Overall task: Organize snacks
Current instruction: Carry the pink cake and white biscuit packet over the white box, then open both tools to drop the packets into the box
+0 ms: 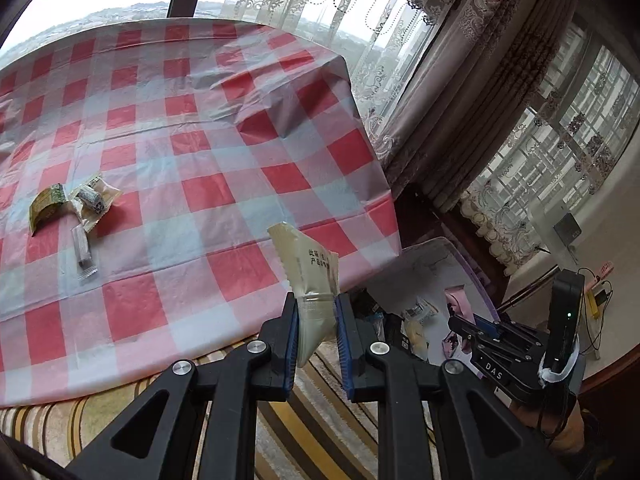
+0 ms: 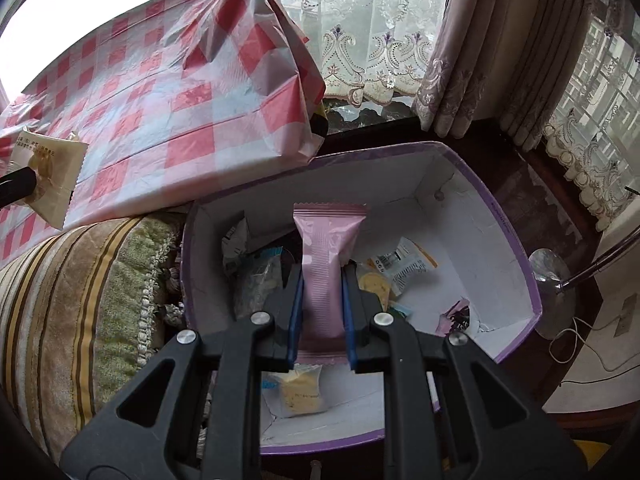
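My left gripper [image 1: 316, 300] is shut on a cream snack packet [image 1: 310, 276], held over the near right edge of the checked tablecloth [image 1: 200, 128]. That packet [image 2: 48, 172] also shows at the left edge of the right wrist view. My right gripper [image 2: 322, 274] is shut on a pink snack bar [image 2: 326, 264], hanging above the open purple-rimmed box [image 2: 516, 240]. The box holds several snack packets [image 2: 300, 394]. On the cloth at the left lie a green-yellow packet [image 1: 46, 206] and two small white-wrapped snacks [image 1: 92, 200]. The right gripper [image 1: 476, 326] appears in the left wrist view over the box [image 1: 424, 264].
A striped cushion [image 2: 72, 292] lies between the table and the box. Lace curtains [image 2: 360, 60] and heavy drapes [image 2: 460, 60] hang behind. A dark wooden ledge [image 2: 520, 184] runs past the box. A metal lamp base [image 2: 552, 276] and cables lie on the floor at right.
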Available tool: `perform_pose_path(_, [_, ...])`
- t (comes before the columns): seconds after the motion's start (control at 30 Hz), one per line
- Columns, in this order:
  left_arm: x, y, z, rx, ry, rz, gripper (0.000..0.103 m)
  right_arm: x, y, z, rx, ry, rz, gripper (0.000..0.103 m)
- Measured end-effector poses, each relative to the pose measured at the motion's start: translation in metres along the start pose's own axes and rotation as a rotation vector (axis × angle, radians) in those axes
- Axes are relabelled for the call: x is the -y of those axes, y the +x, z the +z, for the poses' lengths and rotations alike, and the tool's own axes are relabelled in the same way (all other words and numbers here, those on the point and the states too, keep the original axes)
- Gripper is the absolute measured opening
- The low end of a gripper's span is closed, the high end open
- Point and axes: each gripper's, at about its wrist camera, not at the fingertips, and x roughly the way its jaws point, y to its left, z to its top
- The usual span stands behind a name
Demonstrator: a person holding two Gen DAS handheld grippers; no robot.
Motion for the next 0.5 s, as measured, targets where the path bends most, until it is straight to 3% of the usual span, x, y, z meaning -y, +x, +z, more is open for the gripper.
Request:
perform_pose_path(0.23, [0.064,0.033,-0.008,-0.092,0.114,-0.102,0.018,0.044,0.002,-0.012,-0.021,0.079,-0.05,0.021])
perform_pose_path(0.5, [0.117,0.06,-0.022,-0.197,0.188,-0.213,0.021,0.062,-0.001,-0.012,-0.011,0.127,-0.048,0.022])
